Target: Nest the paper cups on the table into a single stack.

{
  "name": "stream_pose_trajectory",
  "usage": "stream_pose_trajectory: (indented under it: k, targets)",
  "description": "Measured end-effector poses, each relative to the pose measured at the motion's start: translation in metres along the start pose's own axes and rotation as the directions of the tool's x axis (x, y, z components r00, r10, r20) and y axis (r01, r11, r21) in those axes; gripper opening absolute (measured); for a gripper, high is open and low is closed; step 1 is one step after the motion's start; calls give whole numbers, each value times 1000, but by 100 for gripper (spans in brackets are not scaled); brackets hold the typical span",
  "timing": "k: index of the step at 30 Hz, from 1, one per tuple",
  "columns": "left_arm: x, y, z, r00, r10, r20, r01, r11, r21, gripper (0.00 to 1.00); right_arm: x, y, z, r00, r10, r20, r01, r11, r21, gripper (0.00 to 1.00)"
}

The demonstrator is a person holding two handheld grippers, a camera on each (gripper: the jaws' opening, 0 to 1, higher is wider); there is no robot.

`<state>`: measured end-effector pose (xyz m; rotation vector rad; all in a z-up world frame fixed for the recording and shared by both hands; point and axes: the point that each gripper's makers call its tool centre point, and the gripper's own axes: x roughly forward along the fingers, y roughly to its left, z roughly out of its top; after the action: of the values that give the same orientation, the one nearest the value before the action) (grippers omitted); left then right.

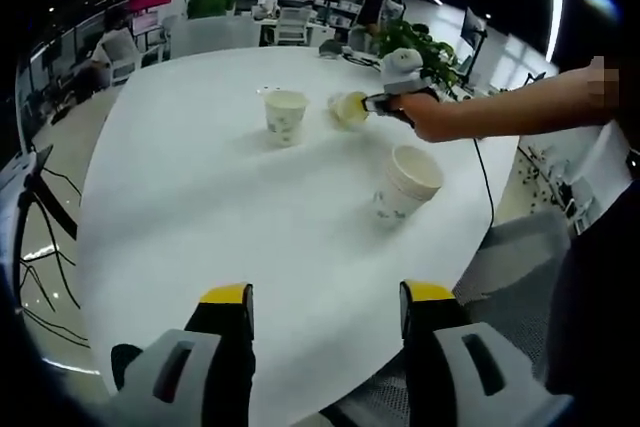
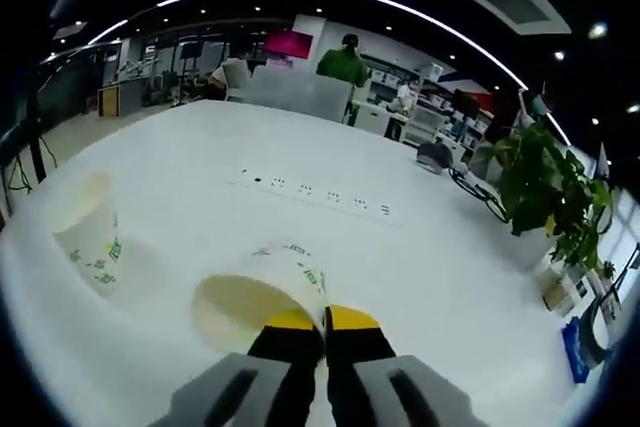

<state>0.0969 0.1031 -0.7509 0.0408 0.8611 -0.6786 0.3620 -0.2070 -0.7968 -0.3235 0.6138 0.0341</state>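
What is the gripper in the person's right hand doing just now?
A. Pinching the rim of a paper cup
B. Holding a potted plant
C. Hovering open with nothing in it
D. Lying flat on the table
A: in the right gripper view the right gripper has its yellow-tipped fingers closed on the rim of a tilted paper cup.

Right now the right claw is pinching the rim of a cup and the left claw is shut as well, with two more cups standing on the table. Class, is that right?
Not quite. The left claw is open and holds nothing, as the left gripper view shows. The rest holds: the right claw pinches a cup's rim, and two more cups stand on the table.
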Motion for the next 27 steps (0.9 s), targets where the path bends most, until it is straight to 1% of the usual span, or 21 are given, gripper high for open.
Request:
stream_pose_trajectory:
  k: [1,2,7,14,18,22,27]
  targets:
    - [0,0,0,1000,-1,0,1,1000,0,57,0,0,0,1000,1,2,-1,1000,-9,0]
    - [0,0,0,1000,-1,-1,1,1000,0,57,0,2,0,1000,11,4,-11,1000,4,0]
    - [1,0,2,1000,-2,1,2,1000,8,58,-2,3,1,1000,29,3,-29,999,-17,0]
    - [-2,6,6,1000,8,7,-8,1000,26,59,-7,-7,4,999,50,0,-50,998,-37,0]
    - [-1,6,12,1000,8,15,-9,999,35,59,-12,-12,6,998,58,0,-58,997,-54,0]
    - [0,3,19,1000,2,27,-3,999,43,58,-17,-15,8,998,67,-3,-67,995,-70,0]
    - [3,1,22,999,-7,32,5,999,52,58,-24,-18,12,997,79,-2,-79,994,-75,0]
